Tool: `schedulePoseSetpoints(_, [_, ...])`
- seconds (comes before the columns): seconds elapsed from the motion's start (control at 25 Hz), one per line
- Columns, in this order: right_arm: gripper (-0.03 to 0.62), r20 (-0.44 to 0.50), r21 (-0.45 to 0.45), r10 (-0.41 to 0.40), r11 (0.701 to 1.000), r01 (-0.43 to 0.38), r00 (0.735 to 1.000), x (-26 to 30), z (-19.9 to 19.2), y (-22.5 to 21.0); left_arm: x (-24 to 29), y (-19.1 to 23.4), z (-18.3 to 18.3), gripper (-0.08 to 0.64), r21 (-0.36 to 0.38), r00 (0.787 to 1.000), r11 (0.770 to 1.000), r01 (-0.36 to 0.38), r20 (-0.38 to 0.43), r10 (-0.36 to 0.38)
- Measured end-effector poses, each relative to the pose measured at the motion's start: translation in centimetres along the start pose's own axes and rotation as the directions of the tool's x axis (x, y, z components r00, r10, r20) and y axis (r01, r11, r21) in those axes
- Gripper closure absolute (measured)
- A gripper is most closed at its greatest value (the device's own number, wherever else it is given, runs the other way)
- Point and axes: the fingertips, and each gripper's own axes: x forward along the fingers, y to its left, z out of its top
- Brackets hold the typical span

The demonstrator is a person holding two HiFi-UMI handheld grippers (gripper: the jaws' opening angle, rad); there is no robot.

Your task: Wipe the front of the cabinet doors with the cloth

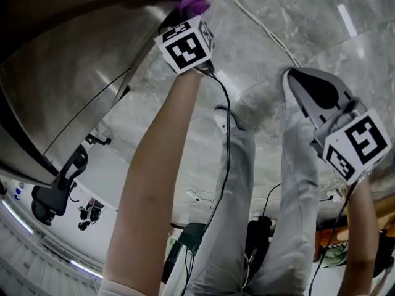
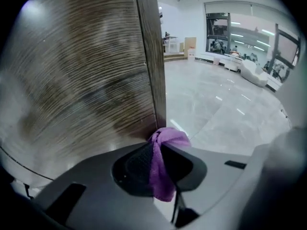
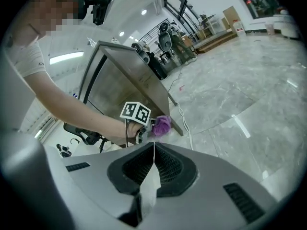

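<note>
A purple cloth is pinched in my left gripper, which is shut on it and holds it against the lower corner of the wood-grain cabinet door. In the left gripper view the cloth hangs between the closed jaws, its bunched top touching the door beside the door's right edge. My right gripper is held away from the cabinet over the floor, shut with nothing in it. The right gripper view shows the cloth and the cabinet from the side.
A white cable runs over the grey marble floor. An office chair stands by the cabinet's near side. The person's legs and shoe are below me. Open floor lies right of the cabinet.
</note>
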Motion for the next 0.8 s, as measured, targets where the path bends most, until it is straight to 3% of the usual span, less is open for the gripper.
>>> schedulePoseSetpoints(0.2, [0.565, -0.017, 0.008, -0.052, 0.999, 0.052, 0.999, 0.1, -2.9, 0.1, 0.1, 4.0, -0.7, 0.506, -0.027, 1.0, 0.999, -0.029, -0.001, 0.029])
schedulePoseSetpoints(0.36, [0.565, 0.025, 0.018, -0.089, 0.996, 0.089, 0.996, 1.6, -2.4, 1.5, -0.5, 8.0, -2.9, 0.506, -0.013, 0.999, 0.999, -0.045, -0.011, 0.045])
schedulePoseSetpoints(0.8, [0.564, 0.119, 0.013, -0.108, 0.994, 0.107, 0.987, 8.7, -2.7, 10.0, -3.1, 19.9, -9.4, 0.506, -0.003, 0.995, 0.997, -0.076, -0.058, 0.076])
